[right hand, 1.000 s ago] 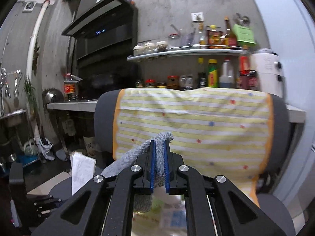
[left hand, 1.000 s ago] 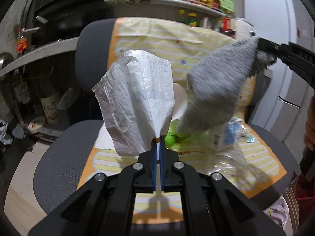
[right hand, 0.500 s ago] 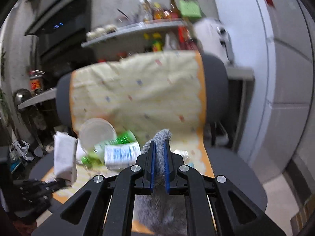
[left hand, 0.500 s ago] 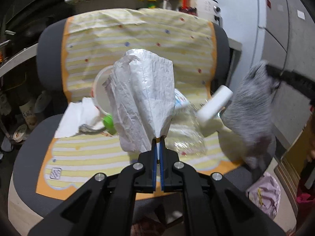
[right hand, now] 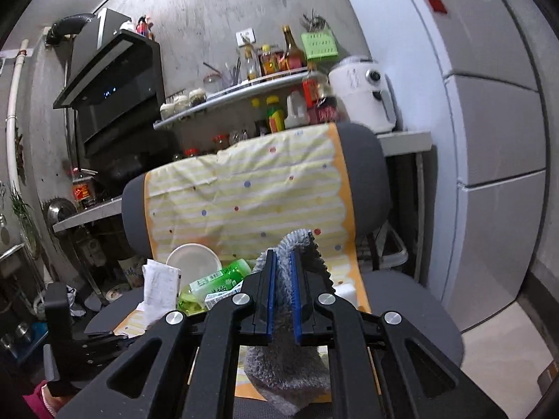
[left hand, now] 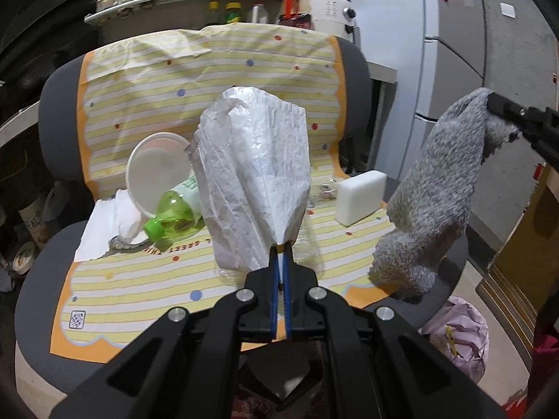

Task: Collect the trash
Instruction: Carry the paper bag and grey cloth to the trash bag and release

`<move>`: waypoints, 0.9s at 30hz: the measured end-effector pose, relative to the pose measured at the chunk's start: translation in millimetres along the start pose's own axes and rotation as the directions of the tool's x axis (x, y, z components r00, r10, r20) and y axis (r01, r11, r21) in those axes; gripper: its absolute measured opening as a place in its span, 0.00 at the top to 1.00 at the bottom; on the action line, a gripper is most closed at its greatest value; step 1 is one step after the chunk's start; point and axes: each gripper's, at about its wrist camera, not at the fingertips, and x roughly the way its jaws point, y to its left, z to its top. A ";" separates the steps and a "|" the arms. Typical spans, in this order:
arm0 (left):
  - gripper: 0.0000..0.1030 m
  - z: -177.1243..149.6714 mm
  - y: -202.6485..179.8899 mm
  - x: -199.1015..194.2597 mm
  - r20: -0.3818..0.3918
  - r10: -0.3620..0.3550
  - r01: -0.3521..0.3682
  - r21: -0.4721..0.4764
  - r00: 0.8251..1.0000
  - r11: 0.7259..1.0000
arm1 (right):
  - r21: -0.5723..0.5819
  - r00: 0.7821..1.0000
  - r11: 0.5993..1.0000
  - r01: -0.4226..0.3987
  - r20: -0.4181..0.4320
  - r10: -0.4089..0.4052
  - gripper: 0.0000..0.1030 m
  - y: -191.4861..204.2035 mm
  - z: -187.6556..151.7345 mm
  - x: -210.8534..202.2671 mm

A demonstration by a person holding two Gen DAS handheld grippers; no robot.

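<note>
I had a white plastic bag (left hand: 255,178) pinched tight in my left gripper (left hand: 279,255). The 2 blue fingers were closed on its bottom end, and the bag stood up above them, wide and crinkly. It was in the air over the chair seat (left hand: 42,279).

My right gripper (right hand: 282,279) was closed on a fuzzy gray sock (left hand: 433,195). The sock hung down from the fingers, off to the right of the seat and above its edge.

More trash lay on the yellow striped cloth (left hand: 146,279) that covered the chair. A green bottle (left hand: 174,213) lay on its side with its cap pointing toward me. A white bowl (left hand: 157,171) leaned on the chair back, touching the bottle. White paper (left hand: 101,223) lay flat just left of them. A white foam block (left hand: 361,195) sat on the right side of the seat. Something clear and crinkly (left hand: 311,244) lay behind the bag.

On the floor by the chair was a pink bag (left hand: 457,335). Behind the chair, a shelf (right hand: 237,94) held bottles and jars.
</note>
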 end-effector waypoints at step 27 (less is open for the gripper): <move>1.00 -29.6 -171.0 9.7 -0.097 -0.470 0.479 0.202 0.877 0.854 | 0.136 0.889 0.883 0.449 -0.168 -0.426 0.87 -117.7 -116.9 -130.2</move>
